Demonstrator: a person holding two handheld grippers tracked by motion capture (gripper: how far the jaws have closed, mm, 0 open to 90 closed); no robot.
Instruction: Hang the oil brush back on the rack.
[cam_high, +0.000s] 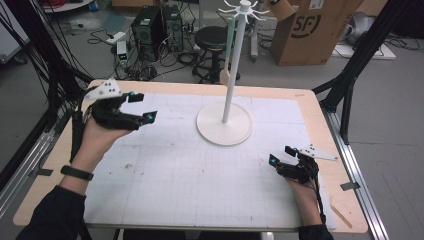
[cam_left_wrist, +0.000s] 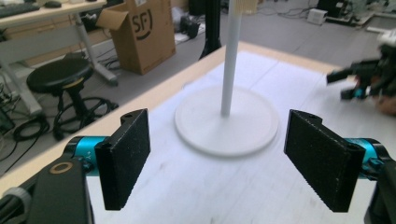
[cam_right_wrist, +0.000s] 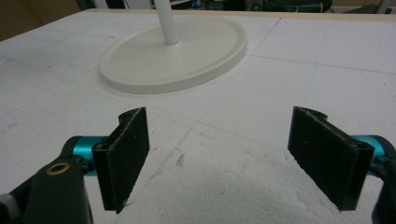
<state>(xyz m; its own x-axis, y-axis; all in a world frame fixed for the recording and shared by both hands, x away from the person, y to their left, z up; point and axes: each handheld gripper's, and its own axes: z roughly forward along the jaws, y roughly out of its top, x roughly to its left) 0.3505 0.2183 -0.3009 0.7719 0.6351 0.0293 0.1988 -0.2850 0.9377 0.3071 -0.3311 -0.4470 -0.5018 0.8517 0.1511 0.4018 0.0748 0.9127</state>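
Where foam lies pebbled, round stand base (cam_right_wrist: 173, 53)

One white stand (cam_high: 224, 129) is at the table's (cam_high: 310, 105) far centre, with one pale green utensil (cam_high: 228, 47) hanging from its top. Two grippers: the left gripper (cam_high: 142, 107) at far left, the right gripper (cam_high: 281, 155) at near right. On the floor beyond: one stool (cam_high: 212, 37), one cardboard box (cam_high: 310, 27), two computer towers (cam_high: 157, 25).

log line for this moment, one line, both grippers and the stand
left gripper: open, empty, raised | right gripper: open, empty, low over mat | white stand: upright mid-table, spatula hanging from top hook
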